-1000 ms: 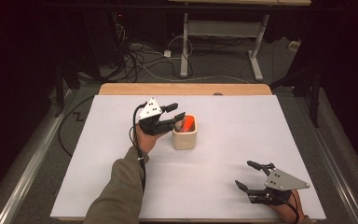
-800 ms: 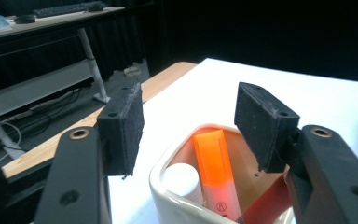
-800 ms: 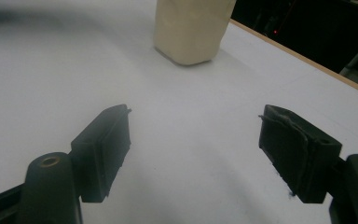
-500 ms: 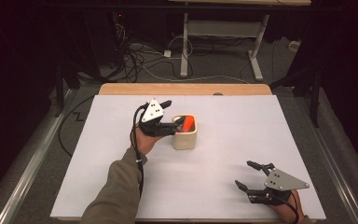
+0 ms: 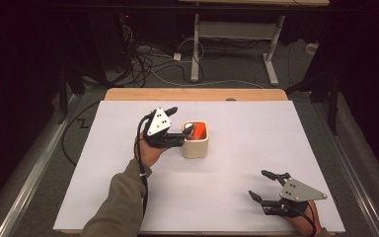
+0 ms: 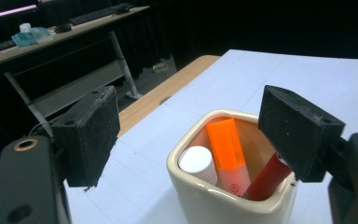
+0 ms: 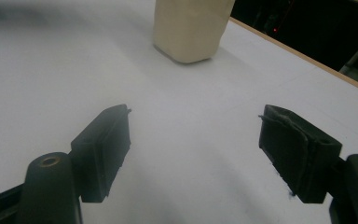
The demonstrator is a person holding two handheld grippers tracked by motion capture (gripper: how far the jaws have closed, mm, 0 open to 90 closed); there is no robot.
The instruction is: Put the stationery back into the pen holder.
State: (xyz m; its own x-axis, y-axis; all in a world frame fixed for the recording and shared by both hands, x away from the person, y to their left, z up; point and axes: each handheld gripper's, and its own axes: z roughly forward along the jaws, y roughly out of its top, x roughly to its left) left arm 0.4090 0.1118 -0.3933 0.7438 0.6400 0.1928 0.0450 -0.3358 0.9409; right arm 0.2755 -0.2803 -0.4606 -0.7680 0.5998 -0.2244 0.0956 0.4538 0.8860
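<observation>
A cream square cup (image 5: pixel 196 146) stands mid-table with an orange highlighter (image 6: pixel 226 150), a red marker (image 6: pixel 266 181) and a white-capped pen (image 6: pixel 196 161) upright inside. My left gripper (image 5: pixel 181 121) hovers at the cup's left side and points at it. Its jaws have just been opening and now stand open. In the left gripper view (image 6: pixel 196 126) the pads flank the cup's rim (image 6: pixel 214 198) without touching anything. My right gripper (image 5: pixel 259 183) rests open near the front right edge, with bare white table between its pads (image 7: pixel 105 142). The cup (image 7: pixel 191 28) shows farther off in the right gripper view.
A white sheet (image 5: pixel 237 197) covers the table, with a wooden strip (image 5: pixel 197 94) along the far edge. Beyond it are floor cables (image 5: pixel 148 59) and a desk frame (image 5: pixel 237 34). A metal rail (image 5: pixel 34 168) runs along the left side.
The left gripper's jaws have spread apart, and the hand has drawn back slightly left from over the cup. The right gripper has not moved.
</observation>
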